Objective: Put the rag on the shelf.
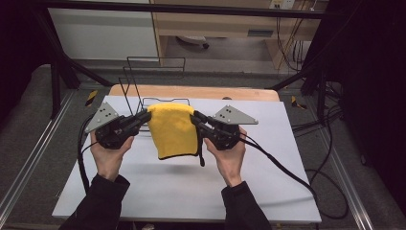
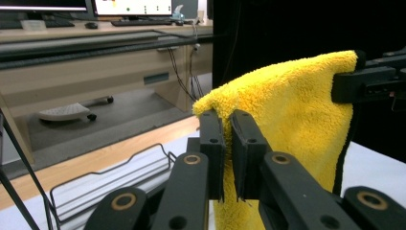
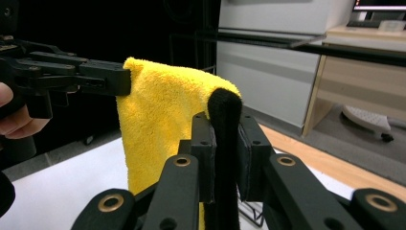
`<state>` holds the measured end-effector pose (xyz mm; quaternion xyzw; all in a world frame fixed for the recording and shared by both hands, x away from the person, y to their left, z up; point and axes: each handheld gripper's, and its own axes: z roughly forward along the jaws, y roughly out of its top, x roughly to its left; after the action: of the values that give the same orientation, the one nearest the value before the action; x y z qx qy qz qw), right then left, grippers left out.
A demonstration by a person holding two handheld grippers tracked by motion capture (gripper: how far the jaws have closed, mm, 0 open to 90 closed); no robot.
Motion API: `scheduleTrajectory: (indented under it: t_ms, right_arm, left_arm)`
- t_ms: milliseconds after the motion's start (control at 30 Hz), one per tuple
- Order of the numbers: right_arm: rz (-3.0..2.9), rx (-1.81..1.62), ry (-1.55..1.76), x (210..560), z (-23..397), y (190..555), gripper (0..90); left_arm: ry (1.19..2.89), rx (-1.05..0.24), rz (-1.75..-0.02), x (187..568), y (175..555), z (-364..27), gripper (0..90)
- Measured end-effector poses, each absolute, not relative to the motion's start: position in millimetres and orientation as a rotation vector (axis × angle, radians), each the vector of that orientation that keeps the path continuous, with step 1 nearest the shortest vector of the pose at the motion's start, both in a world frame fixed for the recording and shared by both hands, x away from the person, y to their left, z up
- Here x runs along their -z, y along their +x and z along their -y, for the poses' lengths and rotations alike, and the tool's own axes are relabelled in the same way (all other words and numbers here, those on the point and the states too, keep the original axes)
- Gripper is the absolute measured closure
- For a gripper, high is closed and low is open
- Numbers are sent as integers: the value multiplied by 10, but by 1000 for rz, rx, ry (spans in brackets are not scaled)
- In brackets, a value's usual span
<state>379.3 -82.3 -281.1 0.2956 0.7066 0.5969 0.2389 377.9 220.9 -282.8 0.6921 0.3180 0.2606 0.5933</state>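
A yellow fleecy cloth (image 1: 173, 129) with a black hem hangs folded in the air above the white table top (image 1: 191, 191), held up by its two upper corners. My left gripper (image 1: 144, 116) is shut on the cloth's left top corner (image 2: 210, 108). My right gripper (image 1: 196, 117) is shut on the right top corner, where the black hem (image 3: 224, 108) bulges up between its jaws. In the left gripper view the cloth (image 2: 287, 124) stretches away to the other gripper at the right edge. In the right gripper view the cloth (image 3: 163, 124) runs to the other gripper at the left.
A black wire rack (image 1: 143, 81) stands at the table's far side, just behind the cloth, and its base (image 2: 110, 177) lies low beside my left gripper. A wooden strip (image 1: 191, 92) edges the table's back. Cables (image 1: 287, 172) trail to the right. Black frame bars surround the table.
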Motion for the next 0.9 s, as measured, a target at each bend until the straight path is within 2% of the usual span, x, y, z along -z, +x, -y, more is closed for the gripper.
scheduleTrajectory:
  t_ms: [900]
  right_arm:
    - [-1805, -1689, 748, 2457, 648, 3939, 803]
  left_arm:
    - [1463, -680, -725, 2494, 3934, -2330, 840]
